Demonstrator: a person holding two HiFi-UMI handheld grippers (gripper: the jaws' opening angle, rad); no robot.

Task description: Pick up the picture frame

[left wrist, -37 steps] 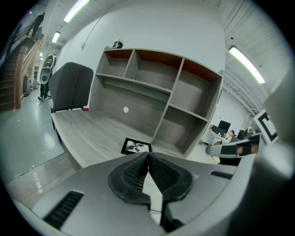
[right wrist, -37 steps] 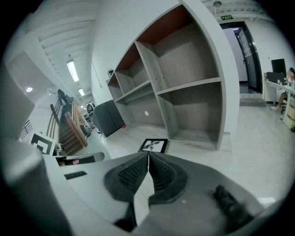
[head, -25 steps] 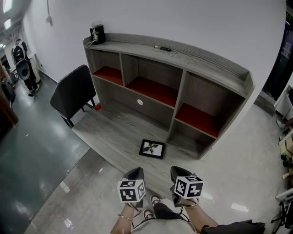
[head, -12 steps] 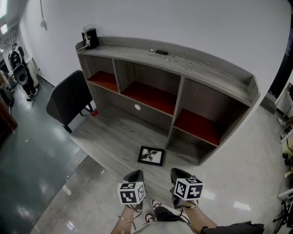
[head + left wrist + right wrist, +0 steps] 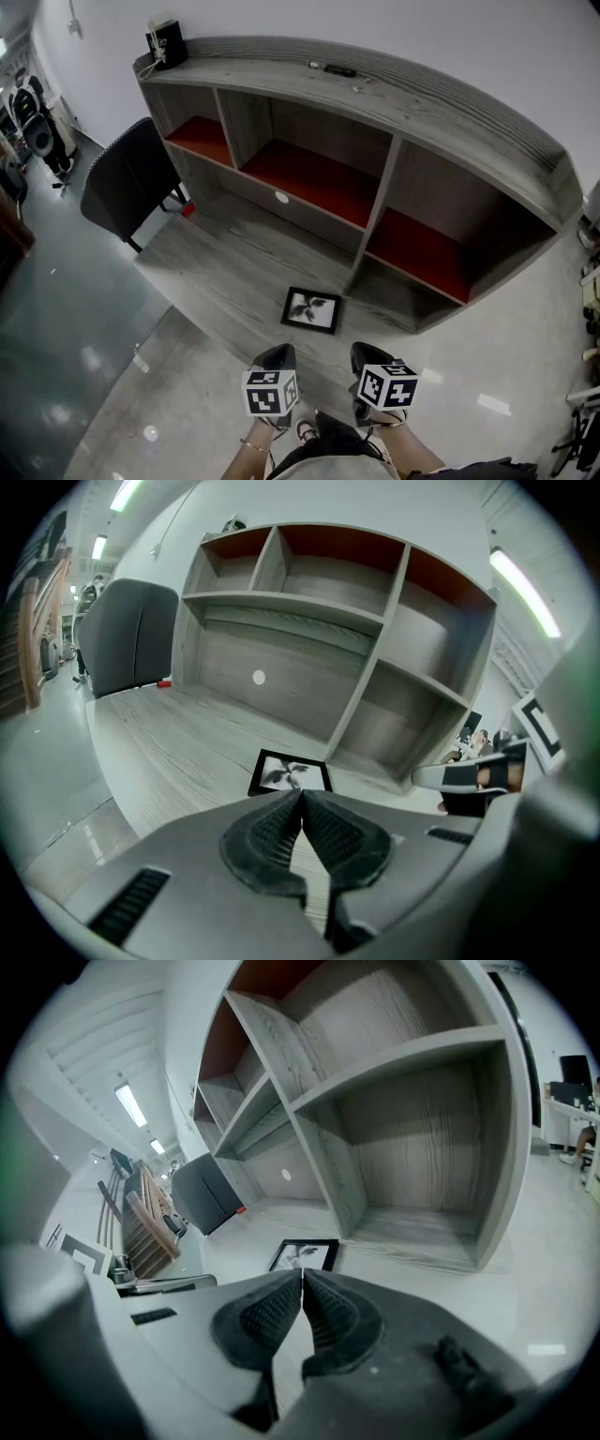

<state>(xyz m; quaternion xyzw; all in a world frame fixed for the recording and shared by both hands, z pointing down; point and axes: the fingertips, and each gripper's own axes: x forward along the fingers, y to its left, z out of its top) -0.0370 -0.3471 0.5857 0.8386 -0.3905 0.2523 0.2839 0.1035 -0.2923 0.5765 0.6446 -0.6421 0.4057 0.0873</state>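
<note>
A small black picture frame (image 5: 311, 309) with a leaf print lies flat on the grey wooden base in front of the shelf unit. It also shows in the left gripper view (image 5: 290, 772) and the right gripper view (image 5: 305, 1254), just beyond the jaws. My left gripper (image 5: 278, 357) and right gripper (image 5: 365, 355) hover side by side short of the frame, both shut with nothing between the pads. Neither touches the frame.
A grey shelf unit (image 5: 394, 169) with red-lined compartments stands behind the frame. A dark chair (image 5: 127, 183) sits at its left end. A black box (image 5: 165, 42) and small items rest on the top. Glossy floor (image 5: 112, 394) lies at the left.
Both grippers and the head have moved forward and down toward the shelf; the shelf unit and frame now appear larger and closer. The jaws stayed shut.
</note>
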